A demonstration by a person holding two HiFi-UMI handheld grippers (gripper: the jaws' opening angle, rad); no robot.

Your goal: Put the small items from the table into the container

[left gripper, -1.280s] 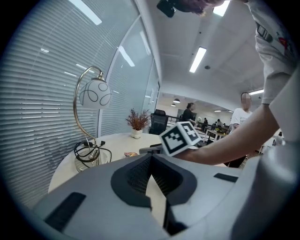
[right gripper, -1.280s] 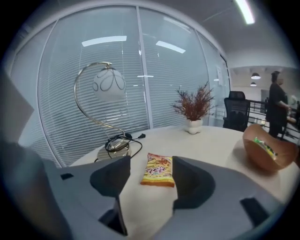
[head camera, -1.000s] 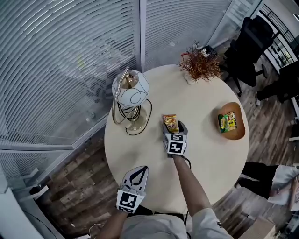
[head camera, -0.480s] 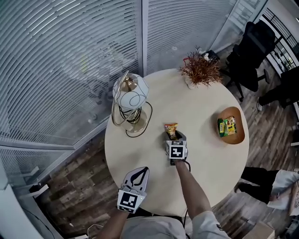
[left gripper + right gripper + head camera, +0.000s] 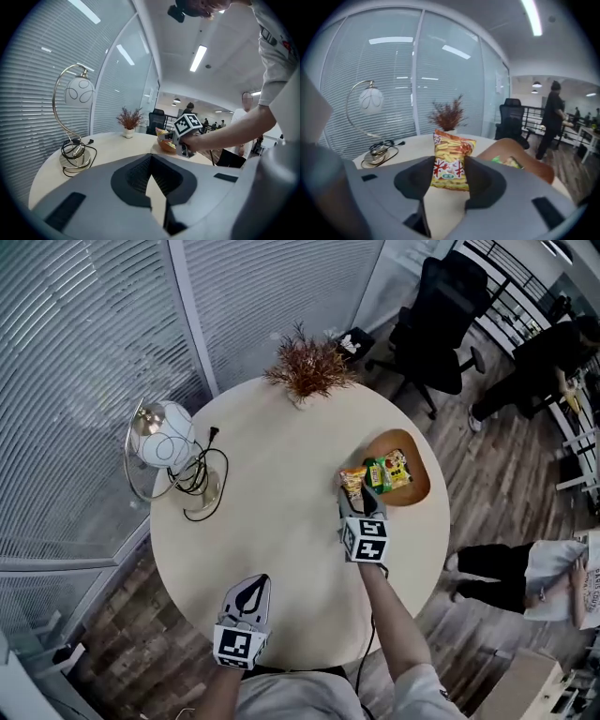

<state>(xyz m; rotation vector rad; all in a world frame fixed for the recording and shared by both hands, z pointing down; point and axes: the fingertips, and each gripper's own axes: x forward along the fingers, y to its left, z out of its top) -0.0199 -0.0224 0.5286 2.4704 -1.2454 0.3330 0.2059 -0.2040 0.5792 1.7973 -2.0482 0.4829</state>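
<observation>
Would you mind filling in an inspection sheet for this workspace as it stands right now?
Surface: round pale table, on a wood floor.
Job's things: brown bowl holds a green packet; snack packet held upright at the bowl's near edge, not yet in.
Clutter: globe lamp and dried plant at the table's far side.
Grippers: right gripper jaws closing on the snack packet; left gripper jaws together, empty.
Cables: lamp cord looped round the lamp's base, plug lying on the table.
Surroundings: blinds behind glass, office chair, a person beside the table.
</observation>
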